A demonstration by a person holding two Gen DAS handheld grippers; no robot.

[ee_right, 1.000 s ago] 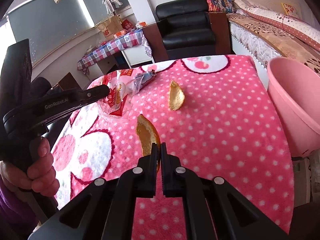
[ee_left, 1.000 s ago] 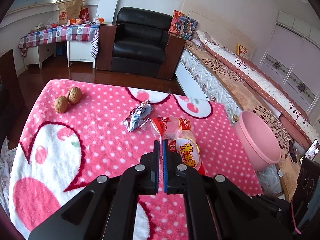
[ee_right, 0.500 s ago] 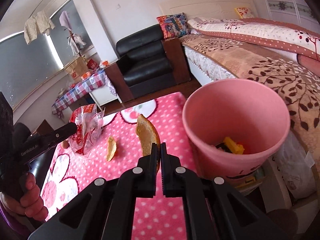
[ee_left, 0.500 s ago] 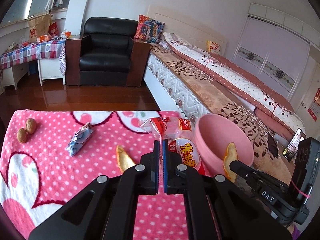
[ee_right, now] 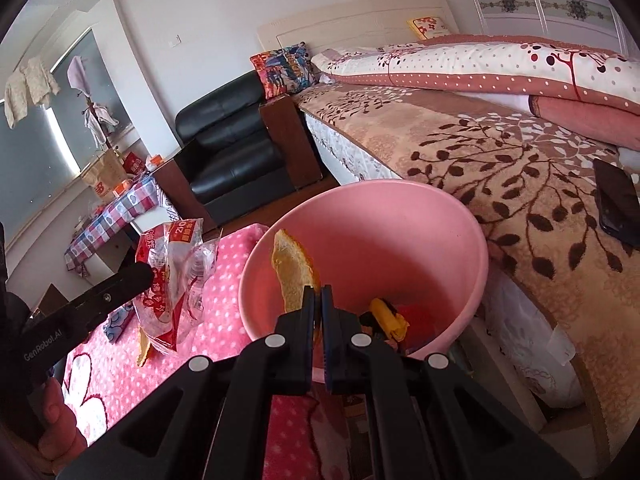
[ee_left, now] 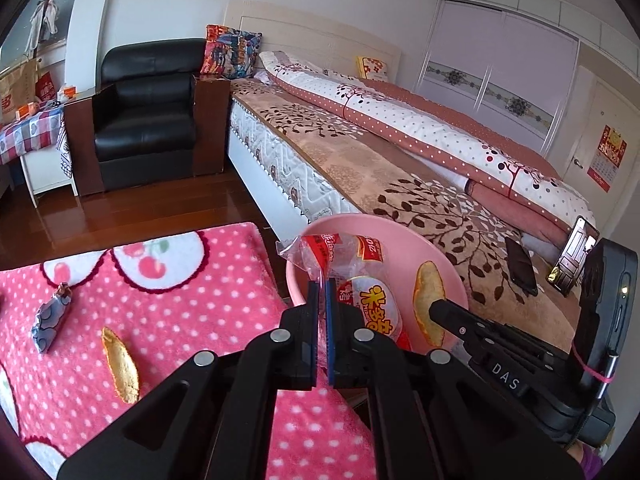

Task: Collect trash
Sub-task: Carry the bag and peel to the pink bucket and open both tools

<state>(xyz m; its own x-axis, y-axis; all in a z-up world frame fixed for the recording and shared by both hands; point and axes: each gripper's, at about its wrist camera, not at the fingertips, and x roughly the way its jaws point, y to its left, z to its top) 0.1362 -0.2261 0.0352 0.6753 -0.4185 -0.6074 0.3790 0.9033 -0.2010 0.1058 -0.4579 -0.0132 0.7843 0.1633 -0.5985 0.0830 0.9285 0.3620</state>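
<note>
The left gripper [ee_left: 322, 292] is clamped tight on the clear edge of a crinkled snack wrapper [ee_left: 360, 280], red and transparent, which hangs in front of the pink bin [ee_left: 400, 240]; large yellow Chinese characters stand on its white oval label, with smaller red and white print around them that is too small to read. Seen from the right wrist, the same wrapper [ee_right: 172, 280] dangles from the left gripper's fingers [ee_right: 132, 280], whose black arm carries the white lettering "GenRobot.AI". The right gripper [ee_right: 318, 296] has its fingers pressed together on an orange peel [ee_right: 292, 272], held upright over the open mouth of the pink bin [ee_right: 360, 216]; inside the bin lie a yellow piece and something red [ee_right: 400, 316], not clear enough to name. In the left wrist view the peel [ee_left: 429, 300] sits at the tip of the right gripper [ee_left: 438, 308], whose body reads "DAS". On the table, covered with a pink polka-dot cloth [ee_left: 180, 300] with cherry shapes, a second orange peel [ee_left: 120, 364] and a crumpled blue-and-white wrapper [ee_left: 50, 320] lie apart from each other. The bin stands between the table and a bed [ee_left: 380, 152] with a leaf-patterned cover, on which a dark phone [ee_left: 520, 268] rests. A red wall calendar [ee_left: 608, 160] hangs by the door, its print unreadable.
</note>
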